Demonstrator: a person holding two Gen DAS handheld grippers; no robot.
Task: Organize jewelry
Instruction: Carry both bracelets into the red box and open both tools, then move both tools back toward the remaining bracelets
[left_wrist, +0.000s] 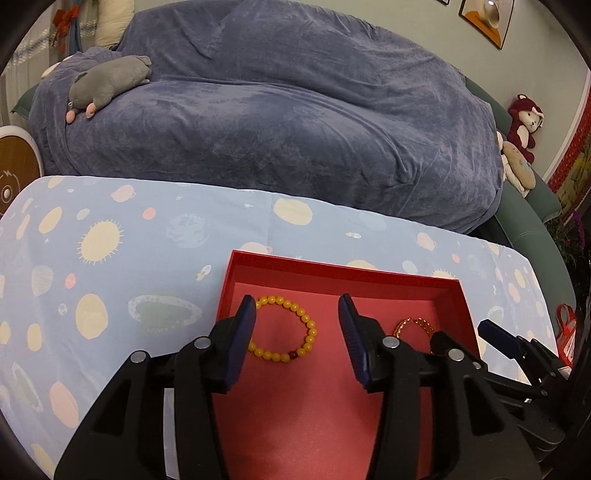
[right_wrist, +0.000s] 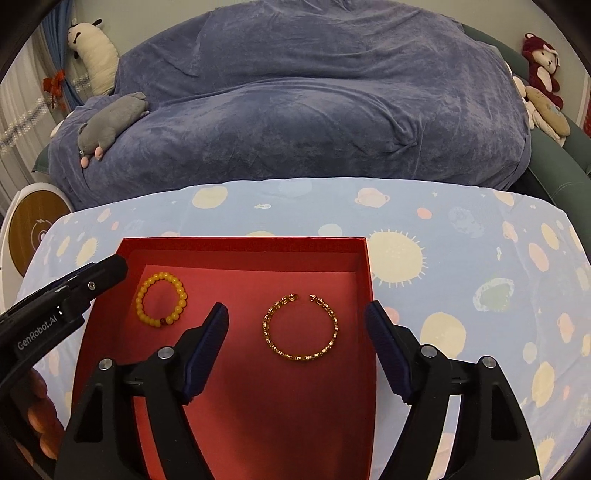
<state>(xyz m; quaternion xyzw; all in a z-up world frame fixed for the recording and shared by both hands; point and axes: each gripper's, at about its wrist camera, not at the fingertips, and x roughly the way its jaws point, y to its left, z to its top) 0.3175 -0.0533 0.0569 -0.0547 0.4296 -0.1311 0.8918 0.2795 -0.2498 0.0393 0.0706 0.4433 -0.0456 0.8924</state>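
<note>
A red box stands open on the table. A yellow bead bracelet lies in its left part. A gold chain bracelet lies in its right part and is half hidden in the left wrist view. My left gripper is open and empty, low over the bead bracelet, which lies between its fingers. My right gripper is open and empty, with the gold bracelet between its fingers. The right gripper also shows in the left wrist view, and the left gripper in the right wrist view.
A light blue tablecloth with suns and planets covers the table. Behind it is a sofa under a blue-grey blanket with a grey plush and red plush toys.
</note>
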